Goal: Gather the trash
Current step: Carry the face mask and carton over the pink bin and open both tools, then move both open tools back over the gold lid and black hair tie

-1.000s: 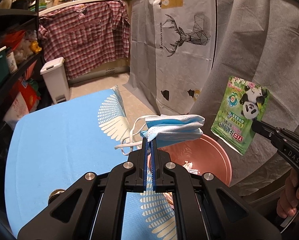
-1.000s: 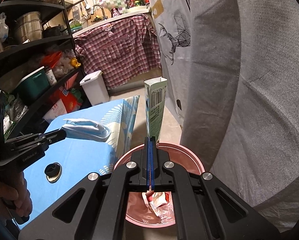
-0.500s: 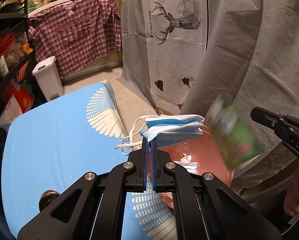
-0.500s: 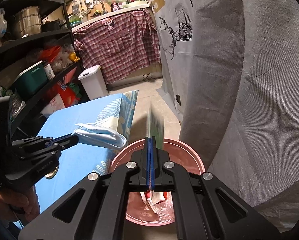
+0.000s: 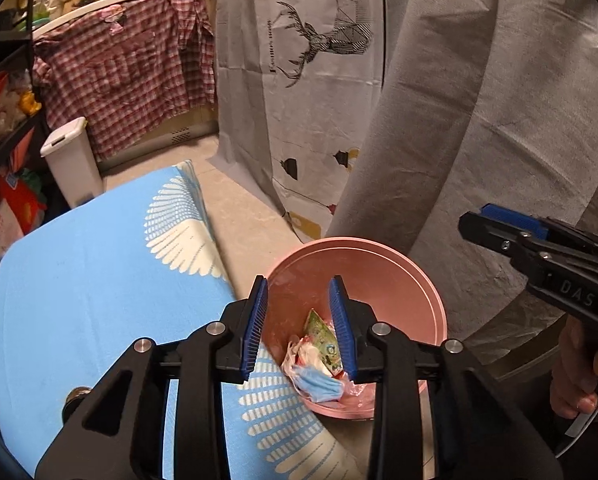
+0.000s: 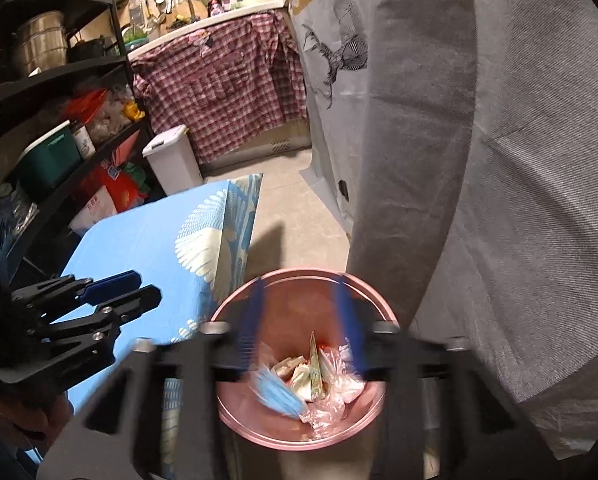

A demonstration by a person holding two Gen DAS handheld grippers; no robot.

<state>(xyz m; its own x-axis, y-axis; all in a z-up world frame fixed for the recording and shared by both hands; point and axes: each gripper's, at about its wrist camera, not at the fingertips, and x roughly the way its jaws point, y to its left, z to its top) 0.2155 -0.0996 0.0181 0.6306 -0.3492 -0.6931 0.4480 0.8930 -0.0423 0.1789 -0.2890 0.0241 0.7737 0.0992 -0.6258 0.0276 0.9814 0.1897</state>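
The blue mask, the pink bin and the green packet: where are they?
Mask (image 5: 317, 385): left wrist view, on its blue pleats.
Bin (image 5: 379, 276): left wrist view, on its bare inner wall.
Packet (image 5: 322, 338): left wrist view, on its printed face.

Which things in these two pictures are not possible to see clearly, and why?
- Right gripper, right wrist view: motion blur smears its fingers.
- Blue mask, same view: blurred.
- Pink bin, left wrist view: near rim hidden behind the left gripper.
- Round object on the blue table: mostly hidden by that gripper.
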